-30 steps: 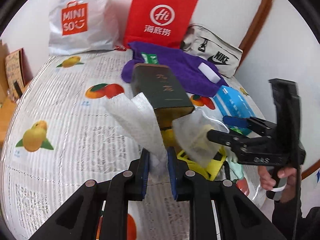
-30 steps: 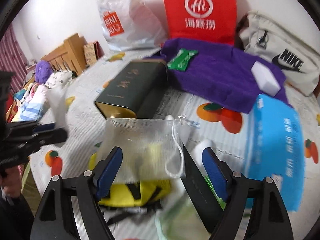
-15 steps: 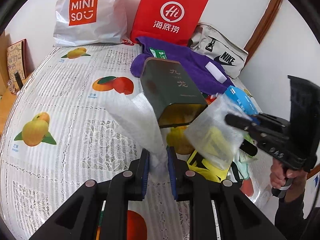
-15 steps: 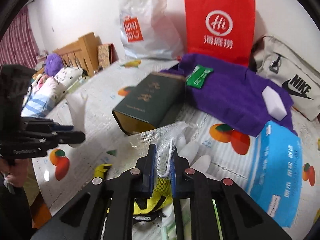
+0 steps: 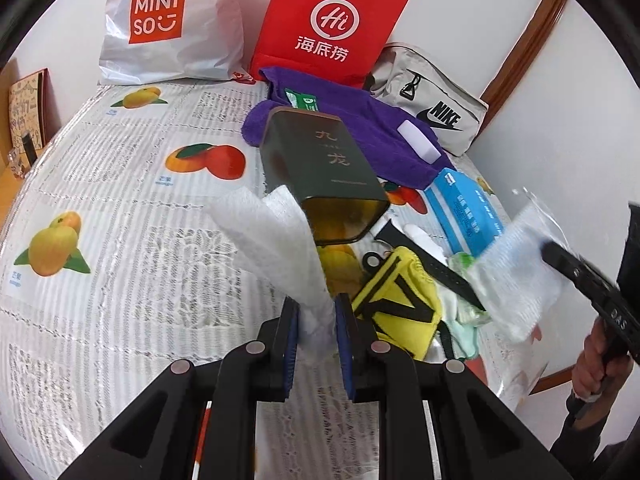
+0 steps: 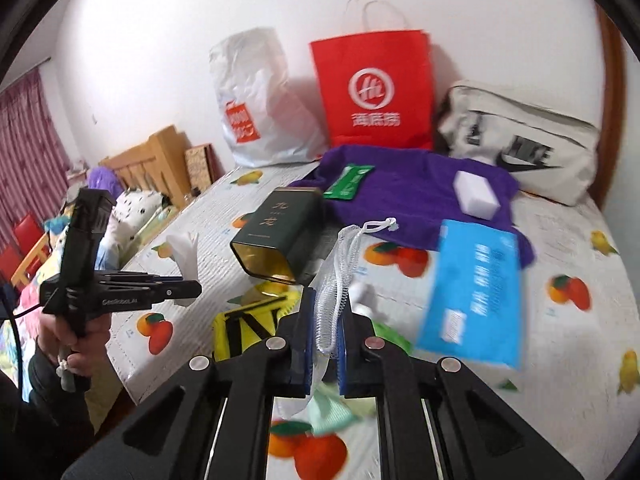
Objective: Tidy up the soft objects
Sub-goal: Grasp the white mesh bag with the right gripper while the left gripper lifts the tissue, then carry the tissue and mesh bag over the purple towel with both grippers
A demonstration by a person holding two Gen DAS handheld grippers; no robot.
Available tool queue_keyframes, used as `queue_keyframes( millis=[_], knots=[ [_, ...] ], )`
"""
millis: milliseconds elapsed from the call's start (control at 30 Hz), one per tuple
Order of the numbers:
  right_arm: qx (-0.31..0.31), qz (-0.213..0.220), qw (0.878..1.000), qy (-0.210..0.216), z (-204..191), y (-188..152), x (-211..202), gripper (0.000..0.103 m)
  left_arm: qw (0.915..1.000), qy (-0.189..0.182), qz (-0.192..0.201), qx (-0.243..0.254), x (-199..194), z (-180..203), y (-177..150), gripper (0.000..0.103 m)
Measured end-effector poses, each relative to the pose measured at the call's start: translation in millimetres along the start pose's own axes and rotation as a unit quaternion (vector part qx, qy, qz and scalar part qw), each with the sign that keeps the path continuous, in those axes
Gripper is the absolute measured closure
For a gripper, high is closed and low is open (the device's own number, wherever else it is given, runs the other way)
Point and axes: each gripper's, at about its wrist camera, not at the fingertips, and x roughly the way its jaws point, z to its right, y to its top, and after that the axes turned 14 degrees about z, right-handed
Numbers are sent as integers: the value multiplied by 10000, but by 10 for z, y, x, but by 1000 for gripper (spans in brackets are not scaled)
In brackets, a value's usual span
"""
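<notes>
In the left wrist view, the left gripper (image 5: 316,316) sits at the bottom centre, its jaws pinched narrow on a white foam sheet (image 5: 276,248) that stands up and fans toward the middle of the frame; at the right edge, the right gripper (image 5: 560,260), held by a hand (image 5: 600,360), carries a white mesh pouch (image 5: 520,276) lifted clear of the fruit-print tablecloth (image 5: 120,200); the pouch looks blurred. In the right wrist view, the right gripper's jaws at the bottom centre are closing and pressed narrow on the pouch's mesh, whose white drawstring loops above the blue pads (image 6: 308,332); the left gripper appears at the left edge. A dark green tin (image 5: 324,176) lies on its side at the centre, its open end toward the camera; just below it lie a yellow and black pouch (image 5: 396,296) and a black strap (image 5: 432,264); a purple towel (image 5: 360,128) spreads behind, bearing a white block (image 5: 418,146) and a green packet (image 5: 302,100); a blue tissue pack (image 5: 464,208) lies to the right; a white shopping bag (image 5: 168,24), a red paper bag (image 5: 328,24) and a beige bag (image 5: 428,96) line the wall at the top.
</notes>
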Motion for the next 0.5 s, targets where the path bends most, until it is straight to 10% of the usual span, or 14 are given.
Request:
queue_keyframes(
  millis=[500],
  knots=[
    [267, -447, 9955, -794, 614, -501, -424, 94, 9998, 102, -105, 106, 77, 213, 50, 86]
  ],
)
